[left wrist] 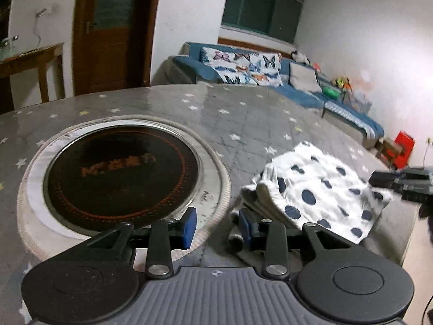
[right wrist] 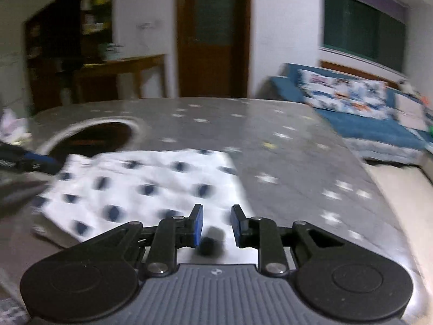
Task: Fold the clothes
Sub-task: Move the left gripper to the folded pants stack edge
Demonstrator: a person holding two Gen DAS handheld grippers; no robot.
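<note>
Grey tabletop [left wrist: 243, 113] with a print of small stars fills both views, and the folded garment [left wrist: 319, 189], white with dark blue dots, is the landmark for every place below.

Nearest to the camera, the left gripper [left wrist: 217, 223] hangs at the near left corner of the garment. Its blue pads stand apart; the right pad is at the stacked edges of the cloth, but nothing is pressed between the two, so I judge that it holds nothing. In the right wrist view the right gripper [right wrist: 216, 224] is over the near right edge of the garment [right wrist: 140, 187], jaws also a little apart, with the cloth under the gap and not pinched (this view is blurred, so a light touch cannot be excluded).

The garment itself lies as a compact, layered packet near the table's right edge, so the folding seems almost done. Left of the garment, the round dark cooktop [left wrist: 121, 173] is set into the table, just beside the cloth. Beyond the garment, well apart, stand a blue sofa [left wrist: 297, 86] with a butterfly-print cover [left wrist: 243, 67] and a brown door [left wrist: 108, 32].

To do this step well, I would take both near corners together, through all layers, lift only slightly, and keep the two hands level, so that the packet does not open. The cloth is soft and will slide easily on the smooth table; it should stay off the cooktop ring.
</note>
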